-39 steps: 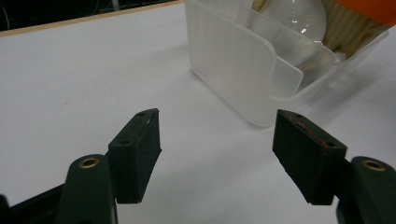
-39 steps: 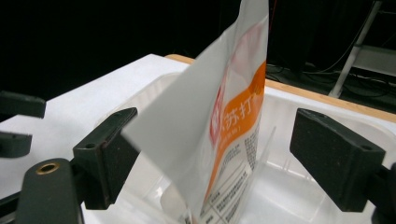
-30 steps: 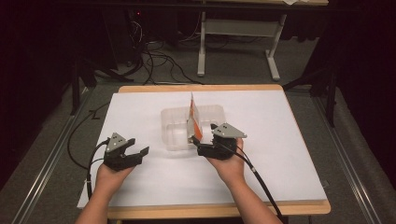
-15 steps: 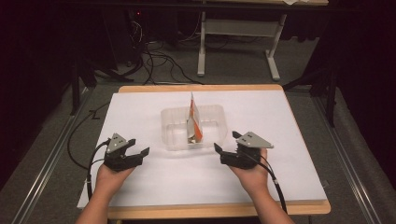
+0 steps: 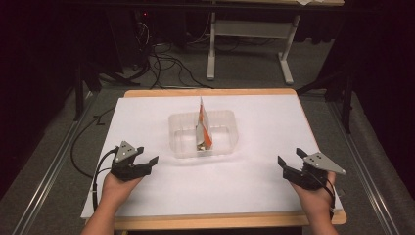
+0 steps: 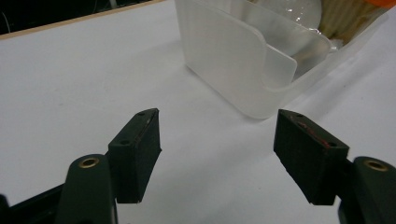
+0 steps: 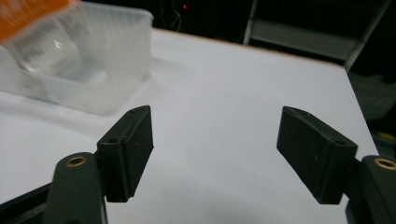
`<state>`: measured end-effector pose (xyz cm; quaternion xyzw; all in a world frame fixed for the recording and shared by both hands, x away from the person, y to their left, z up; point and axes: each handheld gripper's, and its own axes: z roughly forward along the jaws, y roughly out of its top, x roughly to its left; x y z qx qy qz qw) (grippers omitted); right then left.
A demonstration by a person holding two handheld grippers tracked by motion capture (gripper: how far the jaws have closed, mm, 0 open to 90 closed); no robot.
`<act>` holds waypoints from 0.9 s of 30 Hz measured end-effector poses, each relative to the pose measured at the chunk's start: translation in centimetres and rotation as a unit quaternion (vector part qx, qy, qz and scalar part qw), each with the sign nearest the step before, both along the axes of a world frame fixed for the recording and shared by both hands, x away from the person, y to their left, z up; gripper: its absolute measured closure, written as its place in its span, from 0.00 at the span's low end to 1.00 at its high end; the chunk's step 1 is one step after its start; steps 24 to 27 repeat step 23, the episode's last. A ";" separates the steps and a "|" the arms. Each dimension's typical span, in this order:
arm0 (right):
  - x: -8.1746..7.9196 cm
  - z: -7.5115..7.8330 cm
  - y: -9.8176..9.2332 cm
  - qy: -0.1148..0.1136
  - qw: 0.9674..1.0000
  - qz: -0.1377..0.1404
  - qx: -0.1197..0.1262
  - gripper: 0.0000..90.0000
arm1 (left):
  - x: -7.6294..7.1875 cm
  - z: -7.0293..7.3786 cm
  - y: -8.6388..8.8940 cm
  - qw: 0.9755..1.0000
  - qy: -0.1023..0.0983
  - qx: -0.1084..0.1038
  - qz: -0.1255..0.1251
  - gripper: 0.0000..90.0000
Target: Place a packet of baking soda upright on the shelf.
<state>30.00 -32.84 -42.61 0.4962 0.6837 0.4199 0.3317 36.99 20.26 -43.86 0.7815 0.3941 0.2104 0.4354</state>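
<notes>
Standing upright in the tub, both grippers apart and empty

Standing on edge in the clear, rounded-corner rectangular plastic tub (image 5: pixel 178 142) at the middle of the white-covered table (image 5: pixel 264 181): an orange-and-white flat packet (image 5: pixel 204 128), long axis close to vertical, top corner pointing up and slightly away toward the far edge, lower end resting on the tub floor near its front wall. Seen edge-on from the high view, so the faces turn left and right; print too small to read. Tub's own long axis running left to right across the table.

Resting at the near left of the table, just short of the tub's front left corner: left gripper (image 5: pixel 147 164), black, with a grey three-cornered plate on top, jaws spread wide with nothing between them, pointing toward the tub. Confirmed in the left gripper view, with the tub's frosted corner (image 6: pixel 243 79) just ahead of the pads and bare white table between them.

Sitting at the near right, well apart from the tub: right gripper (image 5: pixel 289 160), jaws wide though just closing a little, nothing between them. Showing in the right gripper view, the tub (image 7: pixel 116 70) off to the upper left with the blurred orange packet (image 7: pixel 37 14) above it.
</notes>
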 end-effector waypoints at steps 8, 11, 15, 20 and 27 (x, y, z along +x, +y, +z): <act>2.0 -2.3 -0.8 0.066 0.998 -0.001 0.012 0.31 | -0.4 -0.2 -0.9 1.000 -0.002 0.015 -0.006 0.36; 1.7 -1.9 0.3 0.053 0.998 0.016 0.007 0.31 | -0.4 -0.2 -0.9 1.000 -0.004 0.019 -0.012 0.36; 1.6 -1.8 1.1 0.052 0.998 0.024 -0.007 0.31 | -0.3 -0.2 -0.7 1.000 0.000 0.022 -0.013 0.35; 1.7 -2.0 1.4 0.057 0.998 0.021 -0.009 0.30 | -0.3 0.0 -0.4 1.000 -0.005 0.008 -0.010 0.35; 1.7 -2.1 1.5 0.060 0.998 0.020 -0.015 0.31 | -0.3 0.1 -0.3 1.000 -0.005 0.008 -0.010 0.35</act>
